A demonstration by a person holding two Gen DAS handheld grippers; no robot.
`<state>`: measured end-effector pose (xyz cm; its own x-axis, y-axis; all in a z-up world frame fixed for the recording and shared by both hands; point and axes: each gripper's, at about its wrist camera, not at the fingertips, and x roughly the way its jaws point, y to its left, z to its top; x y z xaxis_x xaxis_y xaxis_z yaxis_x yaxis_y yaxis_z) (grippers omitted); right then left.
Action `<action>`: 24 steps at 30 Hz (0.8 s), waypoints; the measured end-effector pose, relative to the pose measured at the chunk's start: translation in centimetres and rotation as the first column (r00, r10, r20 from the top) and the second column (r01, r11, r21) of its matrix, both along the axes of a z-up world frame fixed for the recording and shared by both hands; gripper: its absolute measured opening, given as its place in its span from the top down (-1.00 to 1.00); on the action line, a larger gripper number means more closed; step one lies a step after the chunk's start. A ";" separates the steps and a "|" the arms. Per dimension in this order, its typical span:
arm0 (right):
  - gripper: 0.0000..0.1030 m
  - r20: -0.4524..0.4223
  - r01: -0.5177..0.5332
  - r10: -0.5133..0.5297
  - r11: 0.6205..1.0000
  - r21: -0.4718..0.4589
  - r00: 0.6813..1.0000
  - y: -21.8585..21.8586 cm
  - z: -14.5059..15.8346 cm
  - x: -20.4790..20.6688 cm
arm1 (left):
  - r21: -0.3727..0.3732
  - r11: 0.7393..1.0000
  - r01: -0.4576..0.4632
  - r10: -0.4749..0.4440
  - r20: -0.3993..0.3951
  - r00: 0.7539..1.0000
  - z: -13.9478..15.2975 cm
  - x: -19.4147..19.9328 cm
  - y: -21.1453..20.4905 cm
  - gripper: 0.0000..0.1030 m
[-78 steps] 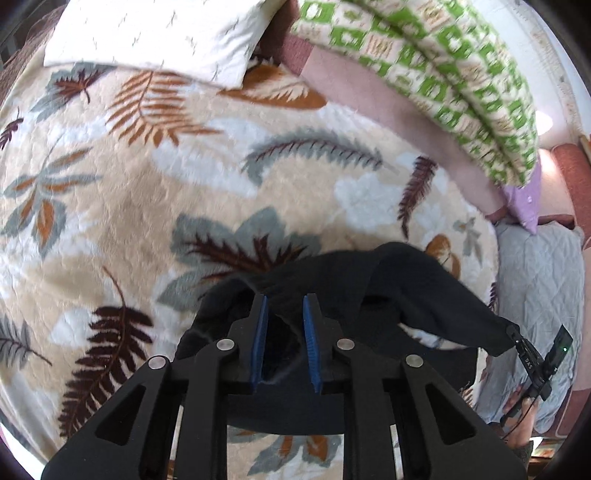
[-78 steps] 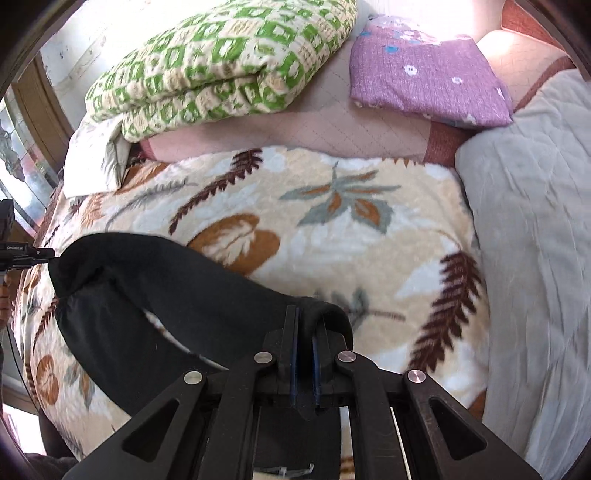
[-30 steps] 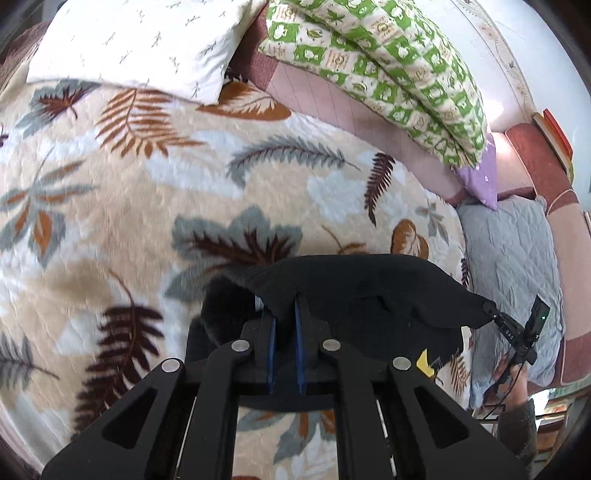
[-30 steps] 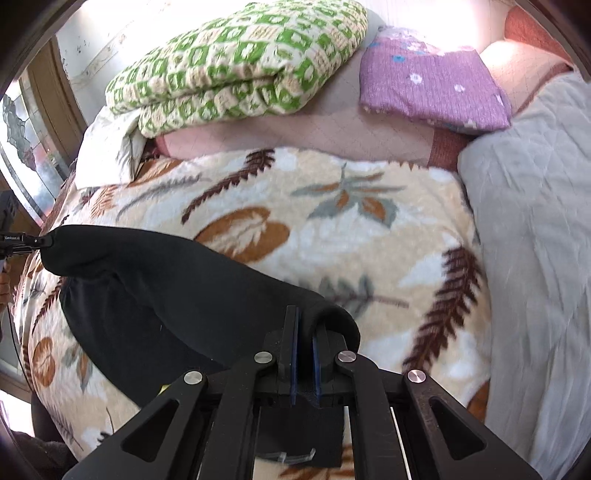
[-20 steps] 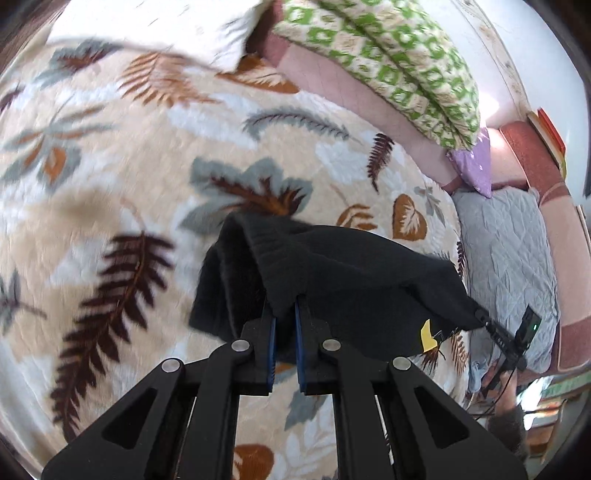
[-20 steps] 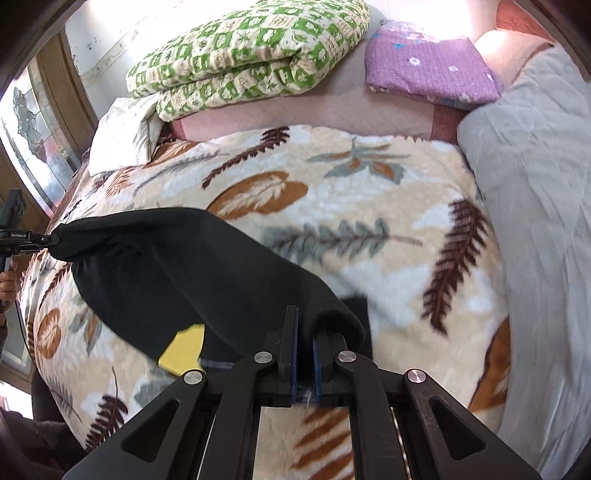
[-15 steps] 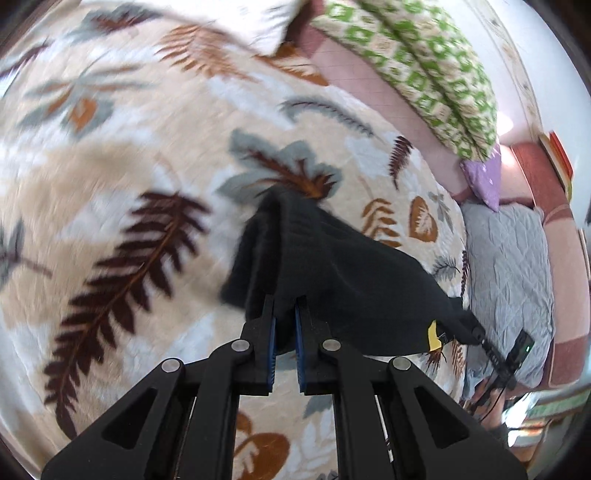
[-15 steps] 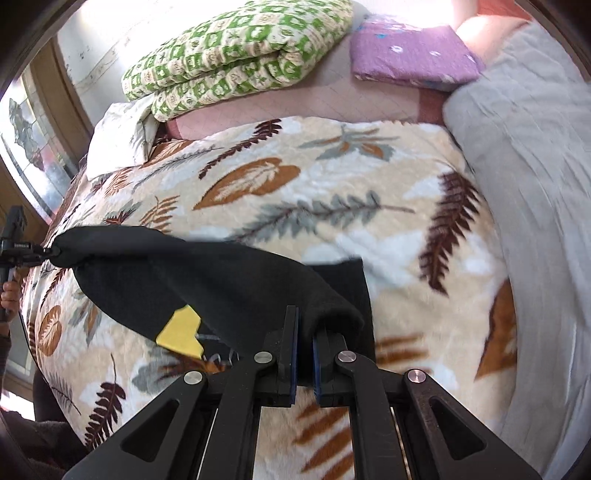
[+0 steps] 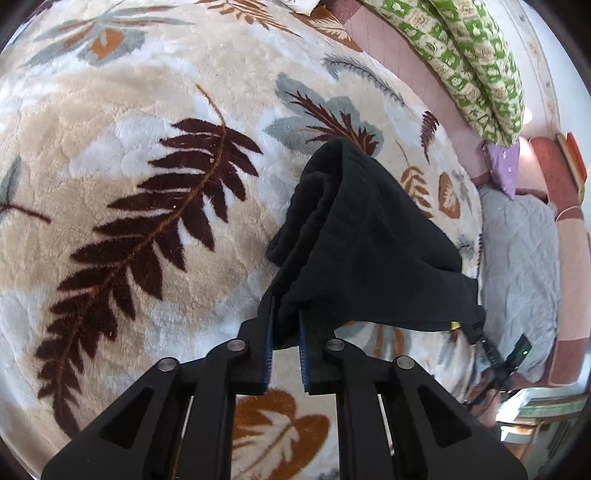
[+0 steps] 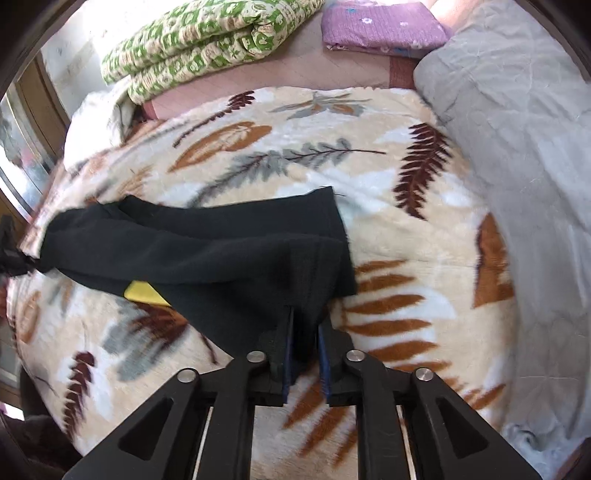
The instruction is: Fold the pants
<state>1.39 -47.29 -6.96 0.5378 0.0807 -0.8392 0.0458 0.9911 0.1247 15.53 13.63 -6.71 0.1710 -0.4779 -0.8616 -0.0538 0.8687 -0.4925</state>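
Note:
The black pants (image 9: 362, 240) are stretched between my two grippers over a leaf-patterned blanket (image 9: 147, 184). My left gripper (image 9: 285, 325) is shut on one end of the pants, with bunched folds of cloth hanging beyond it. My right gripper (image 10: 303, 332) is shut on the other end of the pants (image 10: 229, 254), which run off to the left with a yellow tag (image 10: 142, 291) showing at the lower edge. The right gripper also shows small at the far right of the left wrist view (image 9: 491, 354).
A green patterned quilt (image 10: 207, 33) and a purple folded cloth (image 10: 380, 22) lie at the head of the bed. A grey quilt (image 10: 535, 147) covers the right side. A white pillow (image 10: 92, 122) lies at the left.
Both grippers have moved down and toward the near edge of the bed with the pants. The pants now hang lower, close to the blanket, and their far part rests on it.

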 end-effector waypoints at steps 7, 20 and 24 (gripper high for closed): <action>0.68 0.026 0.036 -0.036 0.999 -0.005 0.999 -1.3 2.5 -2.6 | 0.111 0.992 0.052 -0.052 0.005 0.999 3.0 -2.1 0.3 0.55; -0.01 -0.135 0.335 -0.318 0.739 0.584 0.938 -5.3 4.1 -1.6 | 0.138 0.920 0.366 -0.381 0.103 0.919 10.6 -1.9 -15.8 -0.02; -0.01 -0.212 0.419 -0.367 0.710 0.566 0.906 -6.4 2.8 0.2 | 0.069 0.894 0.444 -0.446 0.031 0.894 9.5 0.3 -22.7 -0.02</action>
<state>1.58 -53.66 -4.15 0.5694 0.3650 -0.7366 0.4499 0.6115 0.6508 15.79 -9.10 2.78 -0.0085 -0.4624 -0.8867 0.3662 0.8236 -0.4330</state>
